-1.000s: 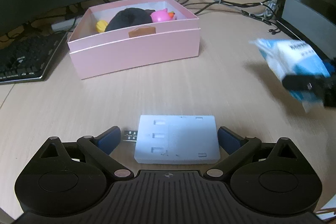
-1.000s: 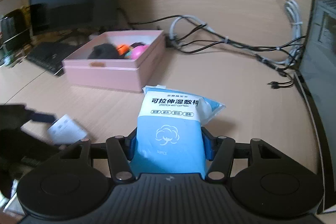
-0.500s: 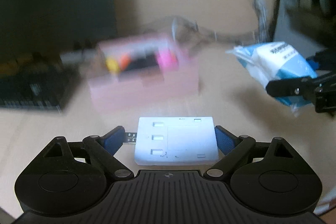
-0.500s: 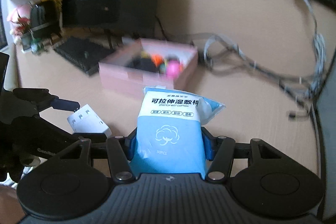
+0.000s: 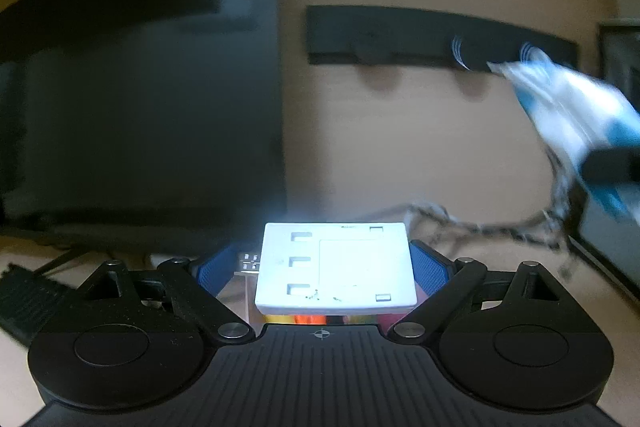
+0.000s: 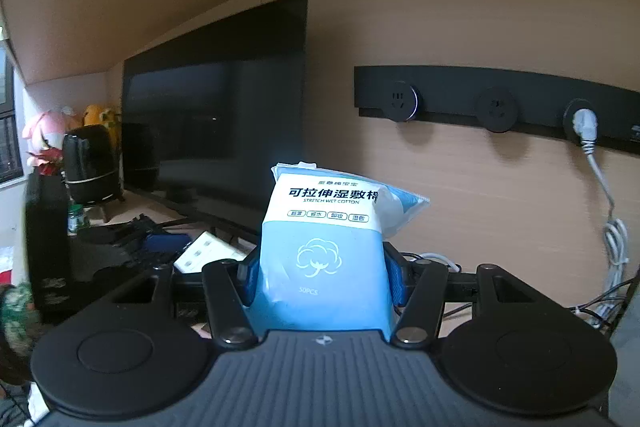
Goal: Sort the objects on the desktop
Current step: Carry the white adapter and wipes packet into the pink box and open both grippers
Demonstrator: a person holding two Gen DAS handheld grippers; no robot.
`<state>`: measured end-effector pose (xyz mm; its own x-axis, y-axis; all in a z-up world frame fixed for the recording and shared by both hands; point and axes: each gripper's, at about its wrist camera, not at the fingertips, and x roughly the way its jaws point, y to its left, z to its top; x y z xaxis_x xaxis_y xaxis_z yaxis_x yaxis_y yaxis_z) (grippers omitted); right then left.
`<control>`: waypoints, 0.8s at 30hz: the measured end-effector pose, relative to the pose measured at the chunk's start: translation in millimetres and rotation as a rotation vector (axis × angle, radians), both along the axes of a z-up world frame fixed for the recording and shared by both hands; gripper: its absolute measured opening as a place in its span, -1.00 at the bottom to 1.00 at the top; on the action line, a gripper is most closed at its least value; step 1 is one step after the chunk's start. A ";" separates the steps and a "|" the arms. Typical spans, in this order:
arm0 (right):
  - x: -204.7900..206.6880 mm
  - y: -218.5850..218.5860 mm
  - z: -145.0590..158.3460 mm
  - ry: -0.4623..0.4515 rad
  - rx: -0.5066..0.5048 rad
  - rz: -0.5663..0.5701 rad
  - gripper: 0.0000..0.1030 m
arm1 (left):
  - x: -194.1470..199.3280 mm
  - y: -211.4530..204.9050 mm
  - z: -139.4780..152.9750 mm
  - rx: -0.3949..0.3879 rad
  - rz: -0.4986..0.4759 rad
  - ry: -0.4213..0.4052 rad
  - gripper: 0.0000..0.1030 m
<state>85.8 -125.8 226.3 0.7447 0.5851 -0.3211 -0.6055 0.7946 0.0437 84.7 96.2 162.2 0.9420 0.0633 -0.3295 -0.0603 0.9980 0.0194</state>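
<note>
Both loads rode high above the counter, the left hand-held gripper point(image 5: 334, 267) clamped on the flat white plastic USB hub point(image 5: 336, 267), the right hand-held gripper point(image 6: 320, 277) pinching the blue-and-white wet-cotton pack point(image 6: 324, 259), so each needed level, unhurried carrying.

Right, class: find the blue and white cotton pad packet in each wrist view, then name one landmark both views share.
Left wrist view: the cotton pad packet is at the far right edge, blurred, held by the right gripper.
Right wrist view: the packet stands bottom centre, clamped between the gripper's blue pads.
Shared landmark: the black socket rail on the wooden wall.
</note>
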 end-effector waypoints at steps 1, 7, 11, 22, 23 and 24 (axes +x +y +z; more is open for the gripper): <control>8.7 7.9 -1.8 0.014 -0.005 -0.006 0.10 | 14.9 7.7 -3.9 -0.025 0.003 -0.007 0.87; 59.2 56.4 -26.5 0.069 -0.114 -0.006 0.10 | 32.3 39.9 -42.7 -0.113 -0.017 0.116 0.95; 89.6 90.7 -46.0 0.082 -0.197 0.047 0.10 | 9.9 56.3 -71.1 -0.160 0.003 0.207 0.95; 129.6 175.9 -108.2 0.214 -0.263 0.119 0.62 | -40.6 97.2 -89.9 -0.244 0.086 0.308 0.99; 128.7 177.9 -109.8 0.224 -0.263 0.112 0.62 | -46.7 100.6 -92.4 -0.255 0.099 0.314 0.99; 127.9 178.8 -111.1 0.241 -0.254 0.108 0.62 | -50.9 103.6 -94.2 -0.269 0.112 0.320 0.99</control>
